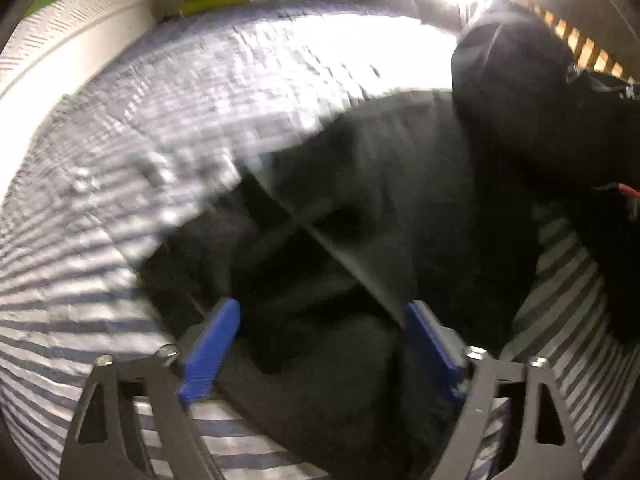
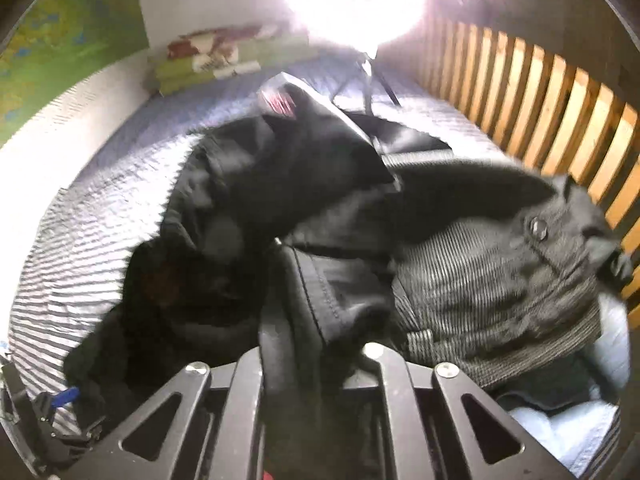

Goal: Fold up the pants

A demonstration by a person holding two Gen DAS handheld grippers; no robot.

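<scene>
Black pants (image 1: 360,208) lie spread on the striped bed sheet (image 1: 120,200). My left gripper (image 1: 324,340) hovers low over one end of them, open, its blue pads (image 1: 212,344) wide apart with dark cloth below and nothing pinched. In the right wrist view a bunched fold of the black pants (image 2: 280,184) rises straight from my right gripper (image 2: 320,344). Its jaws stand close together with the cloth between them, and the fingertips are buried in it. The left gripper (image 2: 60,404) shows at the lower left of that view.
A grey corduroy garment (image 2: 500,280) with a button lies right of the pants, over pale blue cloth (image 2: 560,420). A wooden slatted rail (image 2: 540,100) borders the bed on the right. A glaring lamp (image 2: 356,0) on a tripod and folded green blankets (image 2: 208,64) stand at the far end.
</scene>
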